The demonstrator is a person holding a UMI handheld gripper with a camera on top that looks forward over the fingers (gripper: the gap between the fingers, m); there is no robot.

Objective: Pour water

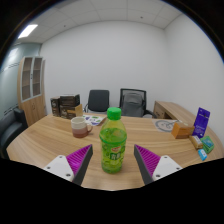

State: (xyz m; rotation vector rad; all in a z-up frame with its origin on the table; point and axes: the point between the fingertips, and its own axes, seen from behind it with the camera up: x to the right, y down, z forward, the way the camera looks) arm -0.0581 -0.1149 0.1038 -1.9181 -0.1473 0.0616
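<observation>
A green-capped bottle of yellow-green drink stands upright on the table, a mug just beyond.

Only the gripper shows of the rig here: two fingers reaching forward, each a pale, whitish wedge tapering toward its tip. On the inner faces sit bright purple pads, triangular in outline. The finger shells look smooth and plain, with no markings to make out.
</observation>
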